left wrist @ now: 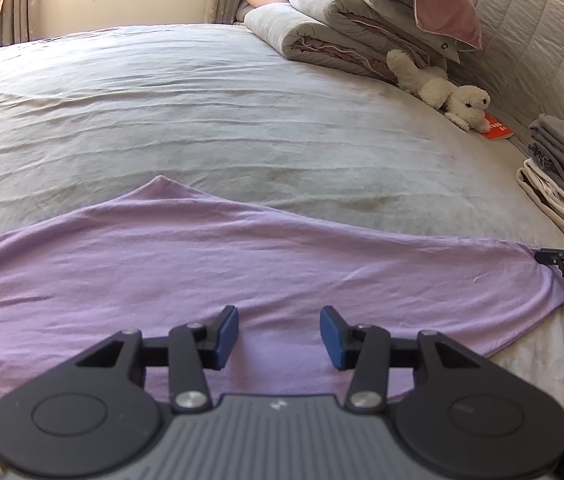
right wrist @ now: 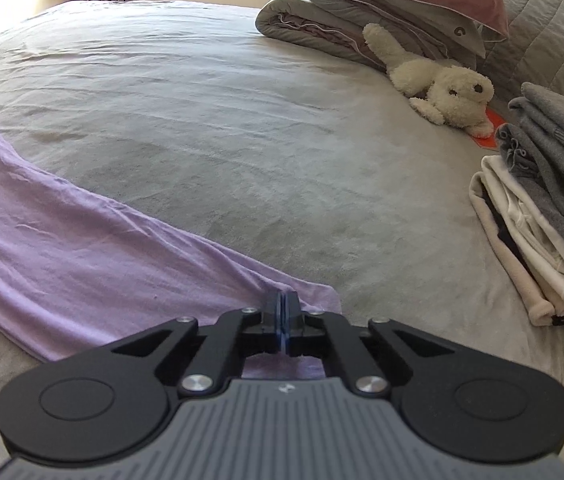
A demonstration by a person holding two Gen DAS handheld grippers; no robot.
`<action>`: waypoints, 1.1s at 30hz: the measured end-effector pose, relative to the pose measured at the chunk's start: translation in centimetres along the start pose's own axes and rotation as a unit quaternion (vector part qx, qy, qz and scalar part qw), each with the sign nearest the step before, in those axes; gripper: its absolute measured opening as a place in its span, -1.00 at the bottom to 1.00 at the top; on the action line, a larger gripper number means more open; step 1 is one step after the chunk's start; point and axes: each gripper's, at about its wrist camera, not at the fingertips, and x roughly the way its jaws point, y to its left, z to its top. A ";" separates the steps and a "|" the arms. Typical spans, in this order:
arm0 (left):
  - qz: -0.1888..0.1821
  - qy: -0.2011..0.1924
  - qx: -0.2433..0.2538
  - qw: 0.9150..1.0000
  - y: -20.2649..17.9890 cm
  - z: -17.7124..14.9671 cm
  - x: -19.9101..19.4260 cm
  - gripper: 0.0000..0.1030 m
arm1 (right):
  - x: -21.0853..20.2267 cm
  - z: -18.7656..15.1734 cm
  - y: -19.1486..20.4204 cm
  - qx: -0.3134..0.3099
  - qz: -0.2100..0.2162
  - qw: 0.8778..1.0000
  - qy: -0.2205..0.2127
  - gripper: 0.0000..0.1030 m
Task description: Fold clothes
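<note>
So far, I count a small stack of folded clothes [right wrist: 541,216] already done at the right side of the bed [left wrist: 202,100], grey pieces on top and pale ones beneath, near the white plush dog [right wrist: 441,96]. That much of the job looks finished.

What I am working on now is the lilac garment [left wrist: 242,264], lying spread and mostly flat across the near part of the bed, with one pointed corner reaching away from me and its near edge hanging toward the bed's front. I see no fold made in it yet.

My right tongs [right wrist: 283,300] are pinched fully together on the right-hand edge of the garment; in the right wrist view the cloth bunches into creases right at the blue pads, so I judge it gripped. In the left wrist view the same tongs show at the far right, at that tip of the cloth.

My left tongs [left wrist: 279,334] stand partly apart above the middle of the garment, nothing between the pads [left wrist: 228,334].

I judge this piece is at the start: one edge taken, the other hand yet to grasp, then the folding and stacking remain.
</note>
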 end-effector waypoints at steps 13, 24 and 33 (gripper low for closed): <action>0.005 0.002 0.003 1.000 -0.2 -0.1 0.3 -0.09 | 1.4 0.6 0.5 -0.005 -0.031 0.999 0.013 -0.97; 0.006 -0.001 -0.005 1.000 0.1 0.0 0.1 -0.07 | -2.4 0.5 -3.6 0.134 -0.073 0.986 -0.071 -0.25; 0.018 0.003 0.008 1.000 -0.4 -0.7 0.5 0.04 | -0.2 -0.4 0.8 0.069 0.039 0.997 0.023 -0.03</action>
